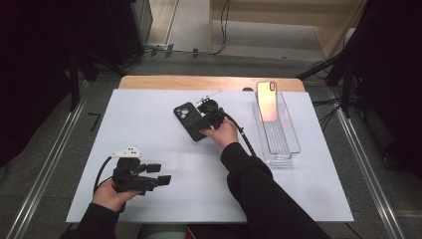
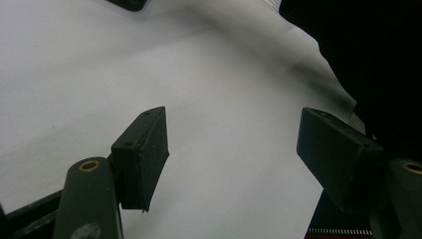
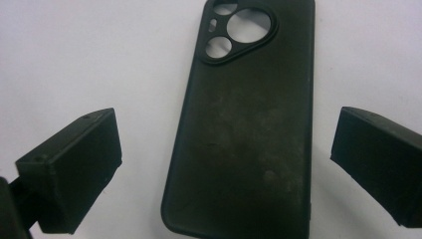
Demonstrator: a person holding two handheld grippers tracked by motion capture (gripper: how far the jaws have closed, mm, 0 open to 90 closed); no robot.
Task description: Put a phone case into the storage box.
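Observation:
A black phone case (image 1: pixel 188 119) lies flat on the white table cover (image 1: pixel 149 129), camera cut-outs toward the far side. In the right gripper view the phone case (image 3: pixel 244 129) lies between the two black jaws, which stand wide apart on either side without touching it. My right gripper (image 1: pixel 208 119) sits over the case's near end, open. A phone (image 1: pixel 267 101) with a pinkish, shiny back leans upright in a clear plastic box (image 1: pixel 286 149). My left gripper (image 1: pixel 160 175) rests low at the front left, open, with bare table cover (image 2: pixel 234 144) between its jaws.
The clear box stands at the right of the table cover. A wooden table edge (image 1: pixel 209 82) runs along the far side. The person's dark sleeve (image 1: pixel 259 189) crosses the front middle. Metal rails (image 1: pixel 45 164) flank the table on the floor.

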